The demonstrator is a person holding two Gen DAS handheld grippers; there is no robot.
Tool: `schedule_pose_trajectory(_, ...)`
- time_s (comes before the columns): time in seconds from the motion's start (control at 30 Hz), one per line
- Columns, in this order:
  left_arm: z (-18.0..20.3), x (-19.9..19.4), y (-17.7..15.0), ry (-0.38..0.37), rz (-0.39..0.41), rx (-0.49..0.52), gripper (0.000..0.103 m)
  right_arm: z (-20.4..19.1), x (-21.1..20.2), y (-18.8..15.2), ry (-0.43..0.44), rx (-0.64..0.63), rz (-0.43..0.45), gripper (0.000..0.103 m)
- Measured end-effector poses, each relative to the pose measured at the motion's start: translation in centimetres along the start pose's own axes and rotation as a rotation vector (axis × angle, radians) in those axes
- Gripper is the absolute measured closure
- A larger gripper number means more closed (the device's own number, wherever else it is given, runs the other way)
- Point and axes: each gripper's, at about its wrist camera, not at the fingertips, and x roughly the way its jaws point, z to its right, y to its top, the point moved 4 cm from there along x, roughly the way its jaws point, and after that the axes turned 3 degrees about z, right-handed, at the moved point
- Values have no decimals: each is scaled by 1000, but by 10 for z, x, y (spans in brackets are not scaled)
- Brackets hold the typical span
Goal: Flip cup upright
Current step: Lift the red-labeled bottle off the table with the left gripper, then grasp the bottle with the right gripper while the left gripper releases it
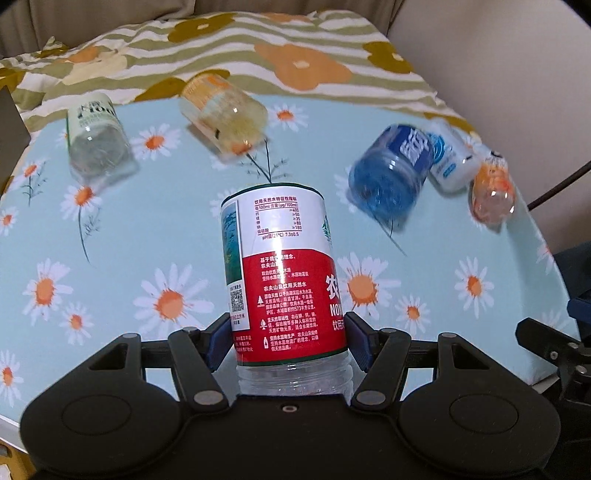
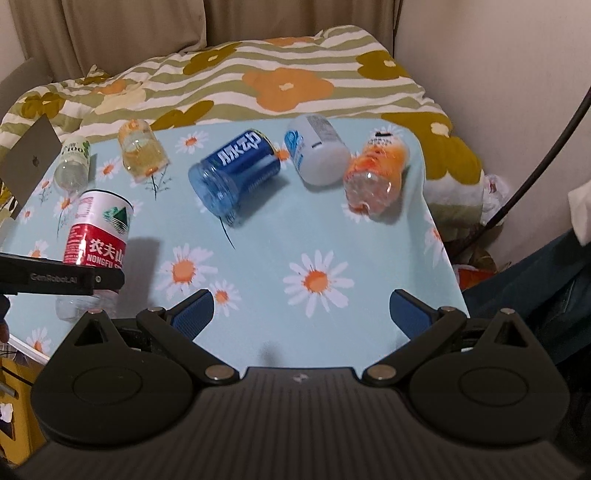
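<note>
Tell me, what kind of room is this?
Probably a bedroom at home. A rumpled flowered quilt lies behind the daisy tablecloth, with curtains hanging behind, and cut-off drink bottles like the blue one are scattered on the cloth.

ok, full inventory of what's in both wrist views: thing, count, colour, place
red-label cup: 1, red and white label, clear body, held in the left gripper above the near left of the cloth
blue cup: 1, blue, lying on its side, middle of the cloth
white cup: 1, white with blue print, on its side, right of the blue one
orange cup: 1, orange and clear, on its side, far right edge
yellow cup: 1, pale yellow, tipped, far left-centre
green-label cup: 1, clear with white-green label, far left
daisy cloth: 1, light blue, covers the table
striped quilt: 1, green-white with orange flowers, behind
laptop: 1, grey, left edge
left gripper: black, blue pads, closed on the red-label cup
right gripper: black, blue pads, open, empty
</note>
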Motion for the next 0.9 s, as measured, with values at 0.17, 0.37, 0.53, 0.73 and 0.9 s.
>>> schedule_pose_trajectory(0.17,3,10,-4,23,-27,25,35,6,3,-3,5,5,-4,0)
schedule_pose_trajectory(0.37,5,13,-8,25,-43,34,33,9,2,-4,2,14,2,0)
schedule_pose_trajectory(0.53,9,7,-8,33,-15,52,11,9,-2,-6,-1,18,4,0)
schedule_pose_trajectory(0.73,12,-2,-8,42,9,62,11,10,-10,-8,1,14,21,0)
schedule_pose_trajectory(0.9,11,-28,-9,80,50,32,11,8,-19,-2,54,7,14,0)
